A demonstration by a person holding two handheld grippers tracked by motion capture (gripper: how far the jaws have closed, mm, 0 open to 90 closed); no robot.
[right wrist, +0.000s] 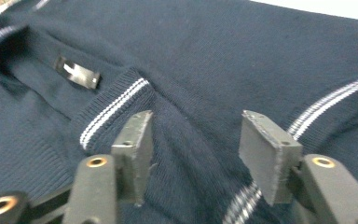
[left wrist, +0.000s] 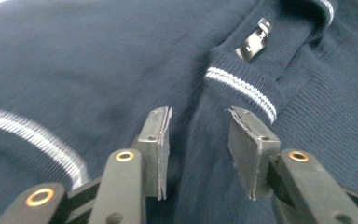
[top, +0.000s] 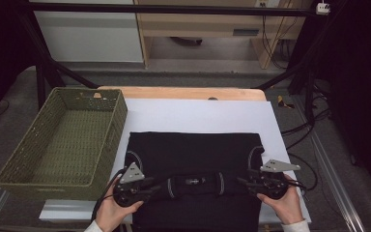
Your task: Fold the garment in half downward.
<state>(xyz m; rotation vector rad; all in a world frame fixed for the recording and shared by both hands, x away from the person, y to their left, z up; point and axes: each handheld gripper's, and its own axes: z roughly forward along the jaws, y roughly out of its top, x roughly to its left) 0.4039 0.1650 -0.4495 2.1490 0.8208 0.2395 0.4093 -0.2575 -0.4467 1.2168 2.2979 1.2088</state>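
A dark navy knit garment (top: pixel 193 150) with thin white stripes lies folded flat on a white sheet (top: pixel 198 113), its collar (top: pixel 193 181) toward the near edge. My left gripper (top: pixel 157 182) rests low on the cloth just left of the collar. In the left gripper view this gripper (left wrist: pixel 198 140) stands open over a soft ridge of fabric beside the striped collar edge (left wrist: pixel 242 86) and a black label (left wrist: pixel 254 39). My right gripper (top: pixel 244 181) sits just right of the collar. Its own view shows that gripper (right wrist: pixel 193 144) open, with cloth below and the label (right wrist: pixel 77 72) at upper left.
A green woven basket (top: pixel 118 125) stands at the left, its side against the sheet's left edge. The wooden table edge (top: pixel 174 93) runs along the back. Black frame bars and cables surround the table on the floor.
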